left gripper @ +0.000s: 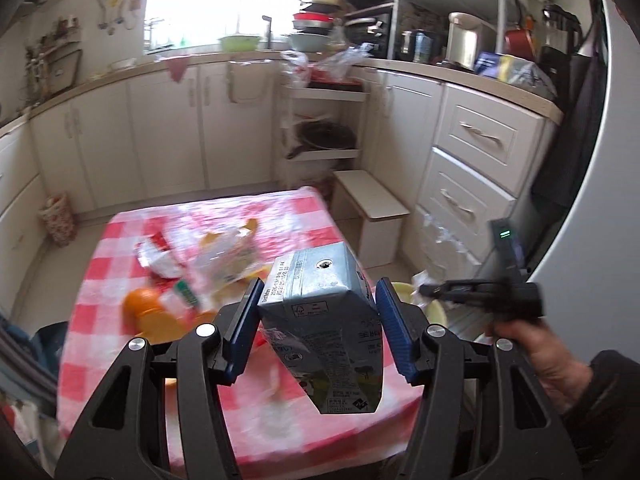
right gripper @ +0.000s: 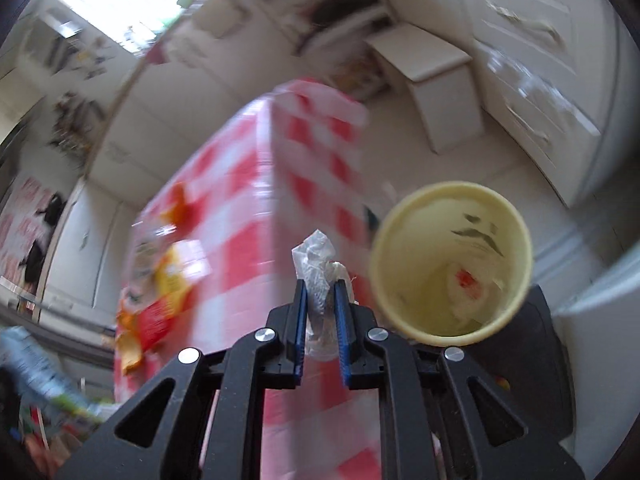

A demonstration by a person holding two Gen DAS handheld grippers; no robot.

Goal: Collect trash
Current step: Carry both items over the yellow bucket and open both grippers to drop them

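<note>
Left wrist view: your left tool (left gripper: 318,312) clamps a crumpled grey drink carton (left gripper: 324,320) above the red-checked worktop (left gripper: 120,240), where blurred wrappers (left gripper: 200,264) lie. Right wrist view: your right tool (right gripper: 321,292), nearly closed, pinches a scrunched clear plastic scrap (right gripper: 314,260) just beside a yellow bin (right gripper: 452,264).

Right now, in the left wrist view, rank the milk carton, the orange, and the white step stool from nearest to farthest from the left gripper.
1. Milk carton, held between the left gripper pads.
2. Orange, on the checked tablecloth, left of the gripper.
3. White step stool, on the floor beyond the table, right.
</note>
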